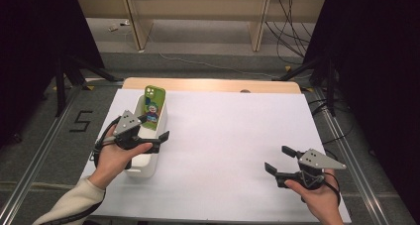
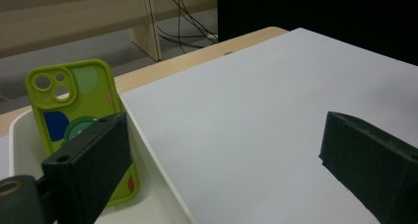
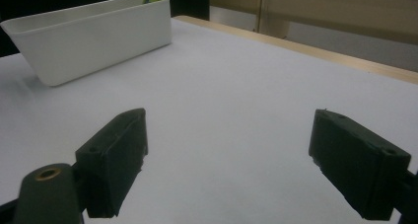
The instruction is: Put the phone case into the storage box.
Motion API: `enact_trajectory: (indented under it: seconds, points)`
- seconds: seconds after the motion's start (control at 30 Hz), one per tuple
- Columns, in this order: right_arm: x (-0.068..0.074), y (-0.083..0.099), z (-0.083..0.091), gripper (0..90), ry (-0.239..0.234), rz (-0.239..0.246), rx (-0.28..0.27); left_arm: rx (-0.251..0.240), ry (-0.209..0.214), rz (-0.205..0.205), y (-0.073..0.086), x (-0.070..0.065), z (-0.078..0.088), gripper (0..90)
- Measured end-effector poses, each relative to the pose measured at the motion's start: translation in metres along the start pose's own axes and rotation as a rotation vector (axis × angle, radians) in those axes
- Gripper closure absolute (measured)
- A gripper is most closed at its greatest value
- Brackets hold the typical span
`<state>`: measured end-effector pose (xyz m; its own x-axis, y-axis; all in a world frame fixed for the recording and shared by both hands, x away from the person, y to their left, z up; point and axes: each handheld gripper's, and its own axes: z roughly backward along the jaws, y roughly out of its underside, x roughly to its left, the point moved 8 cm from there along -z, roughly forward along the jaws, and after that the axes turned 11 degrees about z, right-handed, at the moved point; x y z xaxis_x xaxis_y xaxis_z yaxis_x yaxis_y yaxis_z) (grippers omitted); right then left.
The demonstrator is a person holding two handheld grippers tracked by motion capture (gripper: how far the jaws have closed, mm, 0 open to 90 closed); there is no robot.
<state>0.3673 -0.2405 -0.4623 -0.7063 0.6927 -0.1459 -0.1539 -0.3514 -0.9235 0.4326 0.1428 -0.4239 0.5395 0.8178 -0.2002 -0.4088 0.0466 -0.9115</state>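
Note:
A green phone case [image 1: 154,106] with a cartoon print stands upright at the far end of a white bin [image 1: 143,166] on the table's left side. My left gripper [image 1: 156,127] hovers open over the bin, just in front of the case. In the left gripper view one jaw sits inside the bin before the phone case [image 2: 74,105], and the other is outside over the table. The bin's wall [image 2: 153,155] runs between them, untouched. My right gripper [image 1: 280,159] is open and empty low over the table's front right.
A white sheet [image 1: 228,131] covers the table, with a wooden strip [image 1: 213,84] along its far edge. From the right gripper [image 3: 226,145], the bin [image 3: 98,41] lies far ahead to the left. Black stands and cables sit on the floor beyond.

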Motion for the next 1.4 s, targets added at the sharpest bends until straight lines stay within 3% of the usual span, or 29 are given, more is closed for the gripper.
enact_trajectory:
  seconds: [0.6, 1.4]
  points:
    - [0.000, 0.000, 0.000, 16.0, 0.000, 0.002, 0.000, 0.004, 0.046, -0.005, 0.012, -0.012, 0.009, 4.9]
    - [0.000, 0.000, 0.000, 16.0, 0.001, 0.003, 0.001, 0.014, 0.064, -0.017, 0.026, -0.018, 0.016, 4.9]
